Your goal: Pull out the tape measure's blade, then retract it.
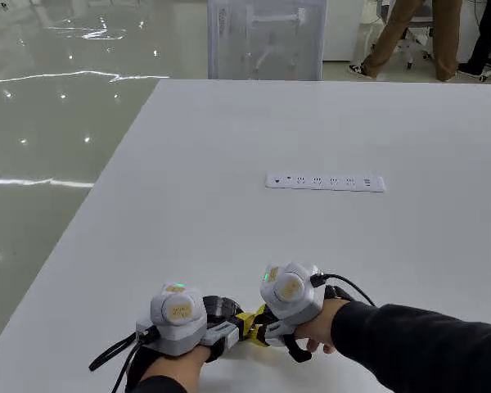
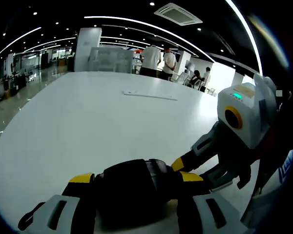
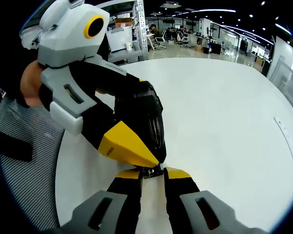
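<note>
We see a broad white desk (image 1: pixel 229 164) from above, with both grippers close together at the bottom centre of the head view. A black and yellow tape measure (image 1: pixel 229 314) lies on the desk between them, near the front edge.

In the left gripper view, the left gripper (image 2: pixel 136 180) reaches up from the bottom of the frame. Its yellow-tipped fingers (image 2: pixel 82 178) are spread fairly wide and press against either side of the rounded black case, so the case fills the gap between them. The right gripper enters this view from the right edge, with its tips at the yellow end of the case.

In the right gripper view, the right gripper (image 3: pixel 153 174) rises from the bottom centre. Its fingers (image 3: pixel 178 183) are almost together, leaving only a narrow slit. A small dark tab sits between the tips, at the lower yellow corner of the tape measure. We cannot make out any length of blade drawn out of the case. The left gripper fills the upper left of this view, clasping the case from the far side.

In the head view, a hand (image 1: pixel 319 329) with a dark sleeve (image 1: pixel 417 348) holds the right gripper at lower right. A white power strip (image 1: pixel 326 182) lies flat on the desk right of centre, well apart from the grippers. The legs of people (image 1: pixel 409 37) show at the top right, beyond the far edge of the desk.
</note>
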Demonstrator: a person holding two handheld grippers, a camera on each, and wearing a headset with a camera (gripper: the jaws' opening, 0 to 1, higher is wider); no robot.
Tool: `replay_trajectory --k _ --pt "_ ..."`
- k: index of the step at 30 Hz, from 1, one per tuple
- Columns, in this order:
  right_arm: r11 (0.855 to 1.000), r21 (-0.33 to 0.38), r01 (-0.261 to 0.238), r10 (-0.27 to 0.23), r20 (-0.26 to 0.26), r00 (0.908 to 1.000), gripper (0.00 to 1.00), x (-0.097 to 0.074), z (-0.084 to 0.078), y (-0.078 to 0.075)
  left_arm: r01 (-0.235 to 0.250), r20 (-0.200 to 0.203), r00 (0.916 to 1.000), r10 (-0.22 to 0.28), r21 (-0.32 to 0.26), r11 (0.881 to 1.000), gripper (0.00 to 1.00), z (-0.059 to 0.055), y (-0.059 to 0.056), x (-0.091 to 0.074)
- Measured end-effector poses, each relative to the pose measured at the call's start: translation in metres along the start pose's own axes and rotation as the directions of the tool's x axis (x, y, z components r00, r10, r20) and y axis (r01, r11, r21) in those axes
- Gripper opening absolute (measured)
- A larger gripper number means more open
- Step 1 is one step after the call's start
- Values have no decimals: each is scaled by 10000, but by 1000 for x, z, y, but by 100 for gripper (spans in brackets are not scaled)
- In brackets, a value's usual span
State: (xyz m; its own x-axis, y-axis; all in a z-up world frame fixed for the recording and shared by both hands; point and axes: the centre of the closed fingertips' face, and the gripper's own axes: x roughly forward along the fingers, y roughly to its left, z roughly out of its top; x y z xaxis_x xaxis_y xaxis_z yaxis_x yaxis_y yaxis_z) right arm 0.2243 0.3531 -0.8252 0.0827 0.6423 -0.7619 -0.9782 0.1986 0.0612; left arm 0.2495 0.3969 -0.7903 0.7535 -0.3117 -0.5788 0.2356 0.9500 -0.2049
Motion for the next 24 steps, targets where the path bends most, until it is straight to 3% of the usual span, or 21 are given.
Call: replay_trajectory --k 5,7,9,12,14,16,18,19,20,22,24 --pt "9966 660 493 -517 353 9980 22 -3 -3 -2 499 46 9987 -502 534 9973 66 5 -1 -5" --pt "9939 995 478 -525 446 9976 35 -8 -5 -1 825 128 9965 -831 364 9959 78 8 -1 -4" --pt "9926 1085 550 -605 481 9970 41 -13 -6 -1 1109 120 9937 -1110 113 9938 96 9 -2 -5" --pt "9905 1139 771 -858 735 9936 44 -26 -8 -3 2056 -47 9786 -2058 -274 9782 100 7 -6 -13" --pt "9879 1343 774 -887 803 9928 47 -37 -10 -2 2907 309 9568 -2892 -626 9548 100 13 -15 -23" --pt "9872 1427 715 -872 1070 9904 53 -47 -10 -1 2831 223 9588 -2830 25 9591 100 12 -9 -30" --pt "9848 1547 784 -986 1271 9870 59 -58 -14 -1 3133 435 9474 -3171 777 9465 100 16 -11 -37" --pt "9846 1531 844 -1050 1318 9857 60 -63 -16 -1 3103 116 9498 -3126 917 9462 100 11 -8 -40" --pt "9833 1506 1018 -1232 1403 9824 61 -70 -19 -2 3358 -358 9419 -3340 835 9382 100 3 -9 -43" --pt "9780 1570 1373 -1615 1532 9749 62 -83 -25 -5 3741 -383 9274 -3722 806 9239 100 2 -9 -50" --pt "9755 1620 1489 -1742 1551 9724 63 -91 -31 -5 3449 -183 9383 -3453 1207 9309 100 4 0 -54"
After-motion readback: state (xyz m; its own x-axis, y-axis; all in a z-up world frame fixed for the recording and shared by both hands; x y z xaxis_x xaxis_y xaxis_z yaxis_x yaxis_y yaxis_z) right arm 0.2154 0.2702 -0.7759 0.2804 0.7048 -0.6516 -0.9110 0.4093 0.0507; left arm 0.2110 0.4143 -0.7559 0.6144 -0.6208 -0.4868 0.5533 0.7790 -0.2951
